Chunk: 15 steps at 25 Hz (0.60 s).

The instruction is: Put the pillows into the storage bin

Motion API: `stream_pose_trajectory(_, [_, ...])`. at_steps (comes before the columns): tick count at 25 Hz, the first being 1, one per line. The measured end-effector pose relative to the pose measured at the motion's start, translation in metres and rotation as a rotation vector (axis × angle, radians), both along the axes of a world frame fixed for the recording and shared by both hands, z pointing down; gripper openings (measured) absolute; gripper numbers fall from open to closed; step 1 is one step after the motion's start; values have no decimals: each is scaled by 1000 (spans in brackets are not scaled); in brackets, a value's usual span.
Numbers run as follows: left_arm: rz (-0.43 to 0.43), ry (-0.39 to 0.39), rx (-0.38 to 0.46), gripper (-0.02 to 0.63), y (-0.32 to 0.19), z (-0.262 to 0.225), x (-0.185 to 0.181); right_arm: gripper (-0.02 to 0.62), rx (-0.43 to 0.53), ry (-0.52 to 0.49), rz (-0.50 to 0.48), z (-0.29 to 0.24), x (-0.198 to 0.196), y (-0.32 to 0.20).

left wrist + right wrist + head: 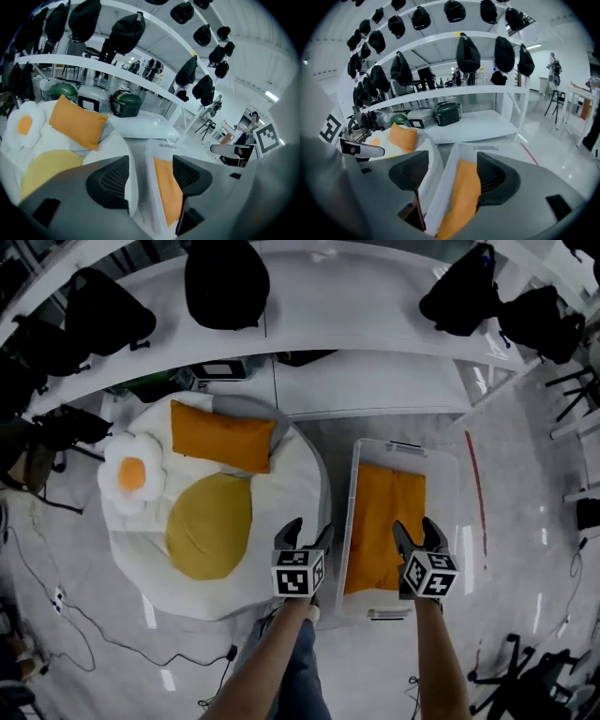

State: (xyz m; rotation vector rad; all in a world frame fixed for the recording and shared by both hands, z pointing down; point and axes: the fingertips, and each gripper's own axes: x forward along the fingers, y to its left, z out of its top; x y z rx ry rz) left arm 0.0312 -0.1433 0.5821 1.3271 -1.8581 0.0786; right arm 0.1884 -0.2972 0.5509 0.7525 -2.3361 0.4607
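Note:
An orange pillow [384, 521] lies flat inside the clear storage bin [354, 486] on the floor; the same pillow [168, 194] [459, 199] shows in both gripper views. A second orange pillow [221, 439] [75, 121] [402, 136], a round yellow pillow [210, 525] and a fried-egg pillow [131, 474] rest on the white beanbag [291, 474]. My left gripper [303, 532] [149, 180] hovers open over the gap between beanbag and bin, holding nothing. My right gripper [418, 532] [451, 179] is open above the bin's near end, empty.
A long white shelf unit [375, 381] runs behind the beanbag and bin, with black bags [225, 282] on its top. Dark appliances [124, 104] stand on its lower shelf. Cables [94, 624] trail on the floor at left; chair bases [534, 681] stand at lower right.

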Motion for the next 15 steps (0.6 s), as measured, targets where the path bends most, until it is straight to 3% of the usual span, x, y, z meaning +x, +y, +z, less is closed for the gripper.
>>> stream_pose_trajectory(11, [-331, -41, -6, 291, 134, -42, -124, 302, 46, -60, -433, -54, -209, 98])
stream_pose_trajectory(15, [-408, -36, 5, 291, 168, -51, -157, 302, 57, -68, -532, -62, -266, 129])
